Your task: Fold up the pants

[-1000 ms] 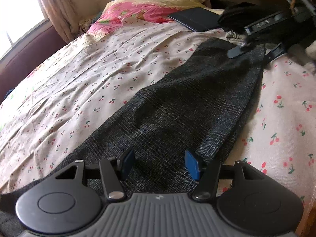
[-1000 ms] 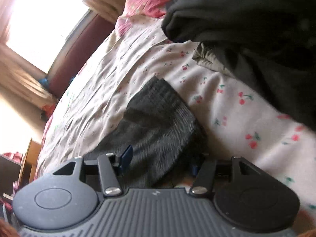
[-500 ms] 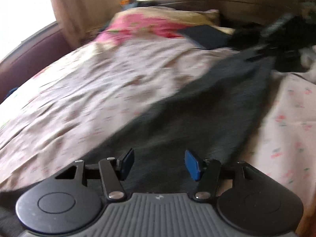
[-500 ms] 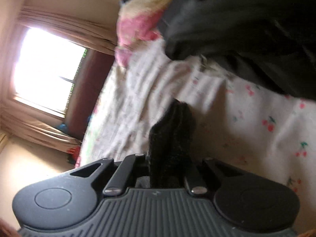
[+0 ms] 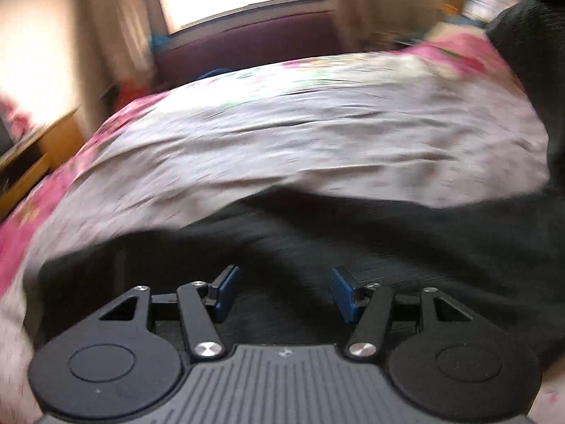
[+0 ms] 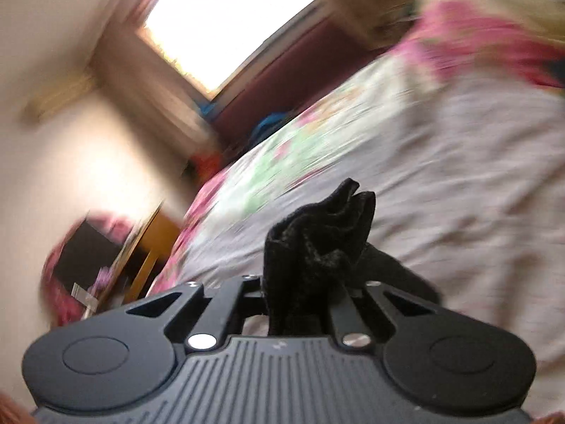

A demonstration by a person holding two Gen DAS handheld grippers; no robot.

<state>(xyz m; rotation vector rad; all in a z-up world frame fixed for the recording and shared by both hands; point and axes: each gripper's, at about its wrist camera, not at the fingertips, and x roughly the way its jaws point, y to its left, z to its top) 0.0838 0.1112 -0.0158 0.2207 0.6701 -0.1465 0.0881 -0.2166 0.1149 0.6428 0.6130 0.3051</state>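
The dark grey pants lie across the near part of the bed in the left wrist view. My left gripper is open just above them, blue pads apart, nothing between them. In the right wrist view my right gripper is shut on a bunched end of the pants, which sticks up between the fingers above the sheet. Both views are motion-blurred.
The bed sheet is pale with small prints and pink floral edges. A dark cloth mass hangs at the far right. A maroon headboard and bright window stand behind; wooden furniture sits left of the bed.
My right gripper closed on the end of the pants and lifted it, swinging left. My left gripper stayed open and turned toward the window side over the pants.
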